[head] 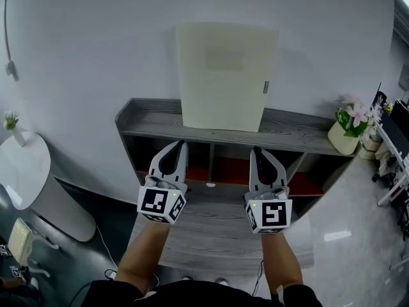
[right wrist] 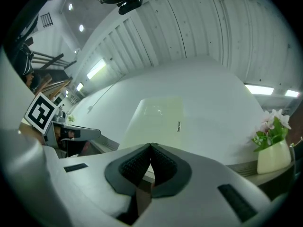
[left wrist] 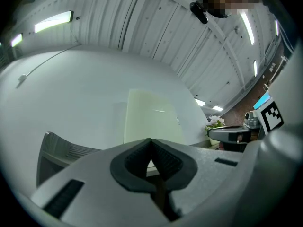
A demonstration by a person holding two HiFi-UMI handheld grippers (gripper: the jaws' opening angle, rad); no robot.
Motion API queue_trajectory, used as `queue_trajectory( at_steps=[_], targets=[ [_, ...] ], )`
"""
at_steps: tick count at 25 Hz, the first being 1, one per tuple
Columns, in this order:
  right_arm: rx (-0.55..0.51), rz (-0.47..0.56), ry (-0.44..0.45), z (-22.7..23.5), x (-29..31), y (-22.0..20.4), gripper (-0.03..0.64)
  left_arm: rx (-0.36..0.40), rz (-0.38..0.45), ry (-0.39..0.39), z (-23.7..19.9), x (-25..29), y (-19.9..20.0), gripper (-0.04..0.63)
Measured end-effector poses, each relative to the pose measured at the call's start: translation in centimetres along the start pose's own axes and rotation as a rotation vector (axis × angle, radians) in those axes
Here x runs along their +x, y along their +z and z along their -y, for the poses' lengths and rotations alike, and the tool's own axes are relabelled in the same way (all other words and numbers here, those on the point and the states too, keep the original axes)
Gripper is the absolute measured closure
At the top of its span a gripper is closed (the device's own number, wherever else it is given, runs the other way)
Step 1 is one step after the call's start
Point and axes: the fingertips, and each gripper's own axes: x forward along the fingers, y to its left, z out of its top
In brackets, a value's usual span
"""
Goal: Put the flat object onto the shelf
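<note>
A white wall [head: 89,43] backs a grey wood-grain shelf unit [head: 300,136], and on its top board the flat cream panel [head: 225,75] stands upright, leaning back against the wall. In front of the unit and below that top board, the left gripper [head: 181,144] and the right gripper [head: 257,151] sit side by side, well apart from the panel, each with its jaws pressed together and nothing between them. A small pale pot of flowers [head: 345,136] rests on the board's right end.
</note>
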Motion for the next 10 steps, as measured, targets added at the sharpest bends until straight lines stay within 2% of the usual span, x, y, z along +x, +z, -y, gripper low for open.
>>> queue_trajectory(
  at_steps=[10],
  targets=[
    [-0.002, 0.006, -0.003, -0.19, 0.03, -0.2, 0.594, 0.019, -0.001, 0.001, 0.09, 0.18, -0.14, 0.588]
  ],
)
